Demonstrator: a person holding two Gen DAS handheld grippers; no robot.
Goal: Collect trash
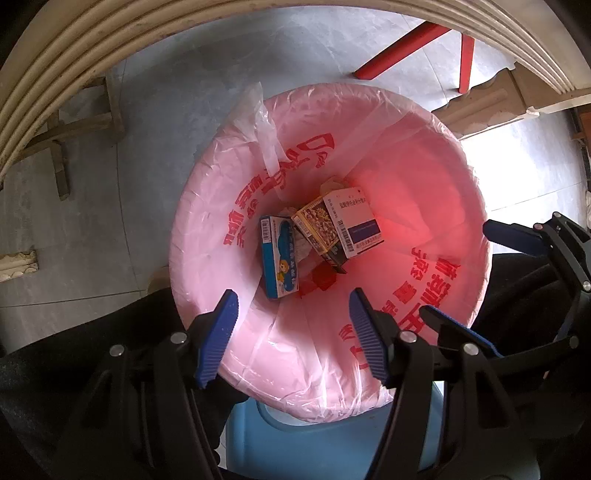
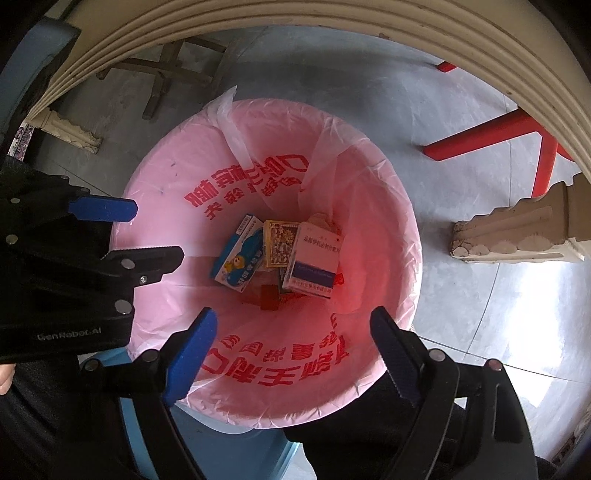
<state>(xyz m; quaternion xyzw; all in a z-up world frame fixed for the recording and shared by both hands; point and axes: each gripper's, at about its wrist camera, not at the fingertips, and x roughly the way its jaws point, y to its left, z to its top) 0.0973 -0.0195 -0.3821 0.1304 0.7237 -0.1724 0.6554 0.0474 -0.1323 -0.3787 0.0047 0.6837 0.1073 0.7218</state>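
Observation:
A bin lined with a pink bag (image 1: 207, 236) (image 2: 166, 177) printed in red stands on the floor below both grippers. At its bottom lie a blue box with a cartoon dog (image 1: 277, 258) (image 2: 240, 258), a yellow patterned box (image 1: 319, 229) (image 2: 280, 243), a white box with a blue band (image 1: 354, 221) (image 2: 314, 258) and a small red item (image 1: 323, 278) (image 2: 269, 295). My left gripper (image 1: 293, 306) (image 2: 157, 232) hangs over the bin's near rim, open and empty. Beside it, my right gripper (image 2: 292, 315) (image 1: 456, 268) is also open and empty, pointing down into the bin.
A light blue plastic seat (image 1: 295, 443) (image 2: 229, 443) sits under the bin's near edge. A cream table edge (image 1: 74, 55) (image 2: 332, 22) arcs overhead, with a carved leg (image 2: 517, 236) at the right. Red stool legs (image 1: 399, 51) (image 2: 491, 129) and a wooden stool (image 1: 62, 140) stand on the grey floor.

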